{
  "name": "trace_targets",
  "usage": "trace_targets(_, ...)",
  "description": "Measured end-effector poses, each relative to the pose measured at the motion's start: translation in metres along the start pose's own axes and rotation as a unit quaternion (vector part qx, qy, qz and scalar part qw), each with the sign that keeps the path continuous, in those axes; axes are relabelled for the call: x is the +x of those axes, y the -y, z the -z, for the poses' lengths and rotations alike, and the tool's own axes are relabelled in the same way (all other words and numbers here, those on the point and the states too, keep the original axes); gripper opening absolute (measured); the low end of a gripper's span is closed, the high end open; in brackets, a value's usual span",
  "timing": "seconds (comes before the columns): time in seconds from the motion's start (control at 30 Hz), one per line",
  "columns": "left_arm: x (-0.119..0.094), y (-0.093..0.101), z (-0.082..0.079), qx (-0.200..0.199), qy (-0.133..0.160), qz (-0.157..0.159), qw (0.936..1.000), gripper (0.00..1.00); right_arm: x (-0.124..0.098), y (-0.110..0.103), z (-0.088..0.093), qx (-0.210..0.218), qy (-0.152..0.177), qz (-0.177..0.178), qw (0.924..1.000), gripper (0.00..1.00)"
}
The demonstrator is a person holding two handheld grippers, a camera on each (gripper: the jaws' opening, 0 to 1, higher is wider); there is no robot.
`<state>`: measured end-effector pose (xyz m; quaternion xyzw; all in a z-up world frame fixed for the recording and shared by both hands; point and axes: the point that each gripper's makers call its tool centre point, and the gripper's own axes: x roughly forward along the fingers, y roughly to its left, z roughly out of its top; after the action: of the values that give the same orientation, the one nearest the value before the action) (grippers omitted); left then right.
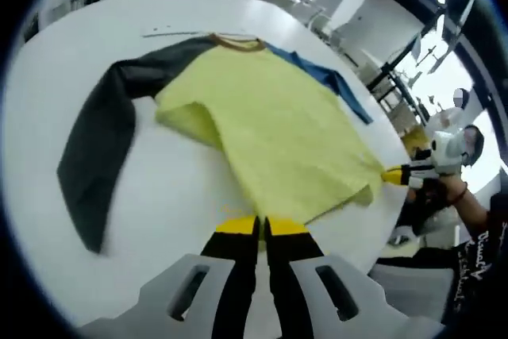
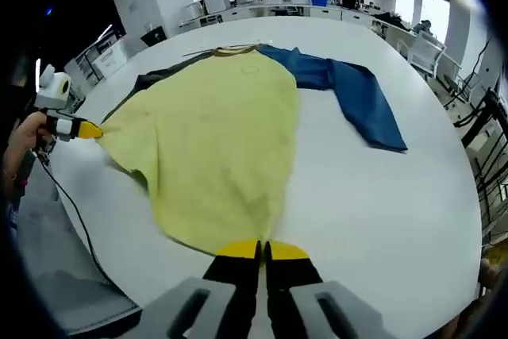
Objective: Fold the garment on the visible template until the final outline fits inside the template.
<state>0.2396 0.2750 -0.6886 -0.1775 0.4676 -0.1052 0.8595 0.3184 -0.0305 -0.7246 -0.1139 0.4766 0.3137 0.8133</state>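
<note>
Left gripper (image 1: 260, 225) clamping yellow garment (image 1: 278, 129) hem, right gripper (image 2: 261, 249) likewise

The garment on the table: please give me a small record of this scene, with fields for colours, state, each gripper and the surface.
garment: shirt with yellow body, dark grey sleeve, blue sleeve, brown collar
state: lying mostly spread out, both sleeves out to the sides, hem edge partly lifted and bunched
left gripper: shut on the shirt at one hem corner
right gripper: shut on the shirt at the other hem corner
surface: white table
template: no outline can be told on the table
</note>
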Motion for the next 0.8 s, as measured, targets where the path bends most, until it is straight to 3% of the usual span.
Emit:
trace_targets(0.27,-0.016,-0.006,0.02,-0.011,-0.005,-0.01,0.9999,0.0,-0.002,0.0,-0.001,-0.006,0.001,-0.002,1.0,0.0)
trace_targets(0.5,-0.024,-0.014,0.051,-0.019,-0.038,-0.017,0.9989,0.0,-0.003,-0.001,0.001,-0.006,-0.001,-0.002,1.0,0.0)
trace_targets(0.8,-0.02,-0.022,0.061,-0.03,-0.032,-0.035,0.9984,0.0,-0.001,-0.004,0.009,-0.008,-0.008,-0.006,0.9999,0.0)
